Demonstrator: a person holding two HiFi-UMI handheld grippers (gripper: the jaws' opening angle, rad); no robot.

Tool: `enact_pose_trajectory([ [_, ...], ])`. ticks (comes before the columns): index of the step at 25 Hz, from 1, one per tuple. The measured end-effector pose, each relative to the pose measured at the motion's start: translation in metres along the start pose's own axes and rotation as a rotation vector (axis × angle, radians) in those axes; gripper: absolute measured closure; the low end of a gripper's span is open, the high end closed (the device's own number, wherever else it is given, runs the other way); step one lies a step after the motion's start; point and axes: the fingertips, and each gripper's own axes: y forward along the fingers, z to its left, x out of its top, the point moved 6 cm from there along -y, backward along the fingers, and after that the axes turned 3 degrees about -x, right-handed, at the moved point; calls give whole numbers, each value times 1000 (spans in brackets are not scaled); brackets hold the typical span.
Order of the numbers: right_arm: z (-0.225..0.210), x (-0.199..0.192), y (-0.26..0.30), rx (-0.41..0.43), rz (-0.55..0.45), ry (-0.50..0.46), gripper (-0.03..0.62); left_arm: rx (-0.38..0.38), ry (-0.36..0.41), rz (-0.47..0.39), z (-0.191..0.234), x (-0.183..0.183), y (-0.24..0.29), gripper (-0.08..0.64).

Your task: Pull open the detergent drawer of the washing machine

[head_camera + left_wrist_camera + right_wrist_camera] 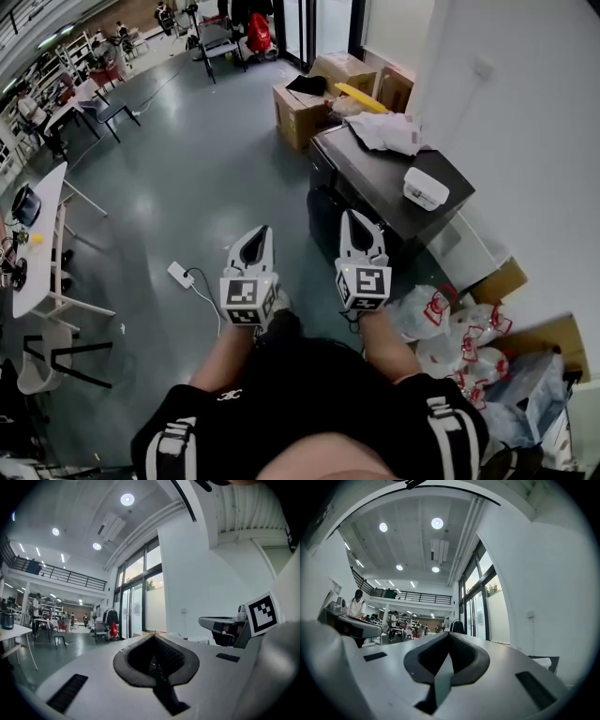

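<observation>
**Both tongs shut and empty, short of a dark boxy unit; the detergent drawer cannot be made out.**

In the head view a dark boxy unit [375, 173] with a flat matte top stands right of centre. I cannot tell whether it is the washing machine, and no view shows a drawer front, so which way the drawer faces is unclear. On its top lie a white rounded case [426, 187] and crumpled white sheets [386, 131]. The left tongs [257, 232] and right tongs [357, 218] sit side by side at lower centre, about level, on forearms reaching up from the bottom edge. Their white tapered jaws meet at the tips with ribbed black pads together, nothing between. Around them are a glossy grey floor [206, 178], cardboard boxes [298, 112] and red-printed plastic bags [450, 328].
</observation>
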Motion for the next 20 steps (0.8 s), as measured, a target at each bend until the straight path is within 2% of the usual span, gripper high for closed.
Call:
enact_pose_trajectory([
  [9,-4,-13,45,-18,4,-21,589,-32,-18,-22,31,-8,49,557],
  [20,-27,-29,153,-91,30,-30,589,-119,-54,-15,93,-9,166,558],
])
